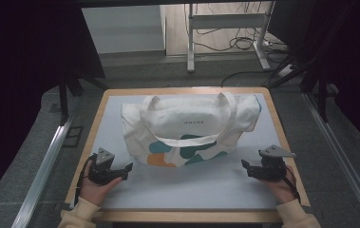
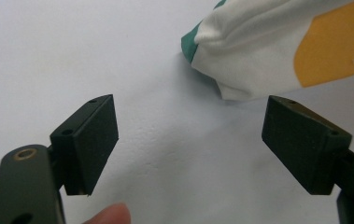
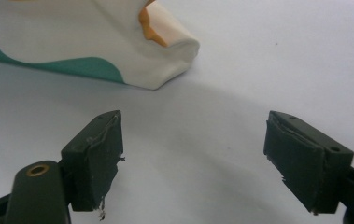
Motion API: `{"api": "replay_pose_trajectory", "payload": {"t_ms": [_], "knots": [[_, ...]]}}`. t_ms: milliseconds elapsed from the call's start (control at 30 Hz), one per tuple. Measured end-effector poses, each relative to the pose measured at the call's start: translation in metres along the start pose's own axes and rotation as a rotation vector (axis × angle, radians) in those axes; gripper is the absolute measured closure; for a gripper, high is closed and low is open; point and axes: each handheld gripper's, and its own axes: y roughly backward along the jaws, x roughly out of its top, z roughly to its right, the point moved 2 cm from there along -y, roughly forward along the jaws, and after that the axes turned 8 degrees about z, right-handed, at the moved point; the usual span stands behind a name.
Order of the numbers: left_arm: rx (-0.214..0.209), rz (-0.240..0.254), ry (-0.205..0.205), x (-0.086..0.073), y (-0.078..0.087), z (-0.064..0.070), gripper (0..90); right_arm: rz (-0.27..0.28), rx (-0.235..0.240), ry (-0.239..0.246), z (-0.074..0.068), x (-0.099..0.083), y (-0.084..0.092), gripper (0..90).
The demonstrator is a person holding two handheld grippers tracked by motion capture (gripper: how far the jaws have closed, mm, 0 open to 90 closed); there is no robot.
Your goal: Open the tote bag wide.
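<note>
- A white tote bag (image 1: 192, 128) lies flat on the middle of the bench (image 1: 187, 190), its two handles (image 1: 189, 140) looped over its near face; teal and orange patches mark its lower part; small lettering sits on the upper panel, too small to read.
- The left gripper (image 1: 126, 169) rests on the bench at the near left, held in the person's left hand (image 1: 97, 187); its jaws point toward the bag's lower left corner; they stand released, wide apart, with nothing between them.
- In the left gripper view the left gripper (image 2: 188, 144) shows bare white surface between its pads; the bag's corner (image 2: 240, 70), white with an orange patch and a teal edge, lies just ahead and to the right, apart from the jaws; a fingertip (image 2: 111, 215) shows at the bottom edge.
- The right gripper (image 1: 245, 167) sits at the near right in the person's right hand (image 1: 282, 187), jaws turned toward the bag's lower right corner; they too are released and hold nothing.
- In the right gripper view the right gripper (image 3: 193, 158) faces bare surface; the bag's corner (image 3: 160, 65), with teal and orange print, lies ahead and to the left, clear of the jaws; the pad facings look frayed at their edges.
</note>
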Motion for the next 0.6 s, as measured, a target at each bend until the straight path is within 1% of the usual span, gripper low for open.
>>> {"api": "replay_pose_trajectory", "payload": {"t_ms": [67,100,167,333,600], "knots": [[0.003,0.006,0.001,0.0001,0.0013,-0.0003,18.8,0.002,-0.002,-0.002,0.0005,0.0,0.0,20.4],[0.007,0.014,0.005,0.0004,0.0029,-0.0012,19.0,0.007,-0.002,-0.012,0.0011,0.0002,0.001,20.8],[0.007,0.022,0.014,0.0007,0.0043,-0.0028,19.0,0.008,-0.006,-0.013,0.0013,0.0003,0.0014,20.9],[0.004,0.022,0.022,0.0012,0.0049,-0.0058,20.3,0.007,0.0,-0.02,0.0027,-0.0005,0.0018,23.4],[0.003,0.031,0.025,0.0017,0.0057,-0.0059,20.6,0.004,0.007,-0.018,0.0024,-0.001,0.0022,25.5]]}}
